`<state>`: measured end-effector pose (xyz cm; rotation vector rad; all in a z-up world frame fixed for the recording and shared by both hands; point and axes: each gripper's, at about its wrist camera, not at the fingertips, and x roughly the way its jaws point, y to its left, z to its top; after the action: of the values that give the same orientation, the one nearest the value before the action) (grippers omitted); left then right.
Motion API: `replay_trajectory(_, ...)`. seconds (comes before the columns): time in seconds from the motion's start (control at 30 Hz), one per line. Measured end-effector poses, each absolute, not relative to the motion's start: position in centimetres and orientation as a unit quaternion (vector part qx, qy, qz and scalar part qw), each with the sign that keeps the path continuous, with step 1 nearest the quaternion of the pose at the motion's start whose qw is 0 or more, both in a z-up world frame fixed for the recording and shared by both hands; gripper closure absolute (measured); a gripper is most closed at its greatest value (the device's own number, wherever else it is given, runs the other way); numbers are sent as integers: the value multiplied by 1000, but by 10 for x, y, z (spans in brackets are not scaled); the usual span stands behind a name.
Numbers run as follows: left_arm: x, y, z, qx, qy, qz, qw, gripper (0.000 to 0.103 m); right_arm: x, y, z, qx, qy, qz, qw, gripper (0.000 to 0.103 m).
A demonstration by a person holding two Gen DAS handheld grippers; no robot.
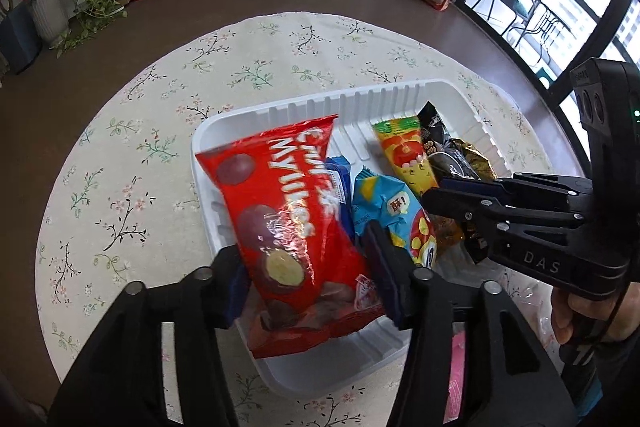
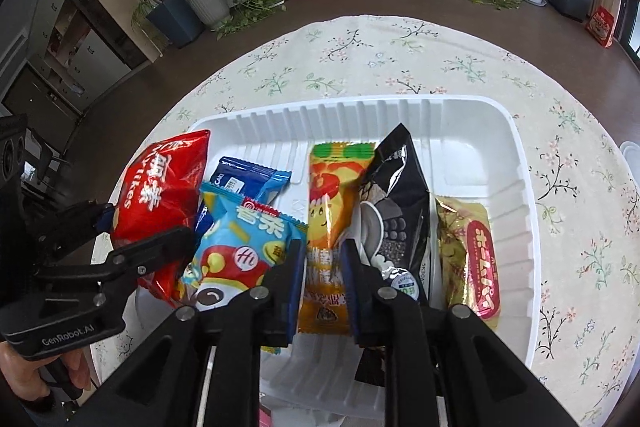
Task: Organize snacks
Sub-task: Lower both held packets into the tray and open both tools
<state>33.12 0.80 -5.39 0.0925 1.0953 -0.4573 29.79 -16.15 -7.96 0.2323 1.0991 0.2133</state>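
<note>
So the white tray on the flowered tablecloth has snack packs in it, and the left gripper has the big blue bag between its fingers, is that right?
Not quite. The left wrist view shows the big red bag between the left gripper fingers, not a blue one. The rest holds: the white tray with snack packs sits on the flowered tablecloth.

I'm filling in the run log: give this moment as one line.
left gripper: open around red snack bag | right gripper: astride yellow-orange packet, grip unclear | white tray: six snacks

The dark blue packet lies mostly hidden under the light blue packet and red bag.
</note>
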Motion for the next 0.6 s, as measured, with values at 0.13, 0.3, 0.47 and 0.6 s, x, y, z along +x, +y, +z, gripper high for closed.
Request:
replay_trajectory(0.13, 332, 8, -56, 43, 515, -212, 829, 43, 297, -162, -79, 111, 518, 99, 843, 68)
replay_trajectory(0.3, 333, 9, -54, 40, 511, -212, 832, 34, 292, -165, -75, 110, 512, 100, 846, 63)
replay_trajectory(0.47, 333, 10, -55, 33, 505, -219, 834, 26, 283, -168, -64, 118, 499, 104, 852, 59)
replay_trajectory(0.6, 336, 12, -58, 22, 501, -226, 835, 26, 273, -170, -55, 118, 488, 108, 858, 59)
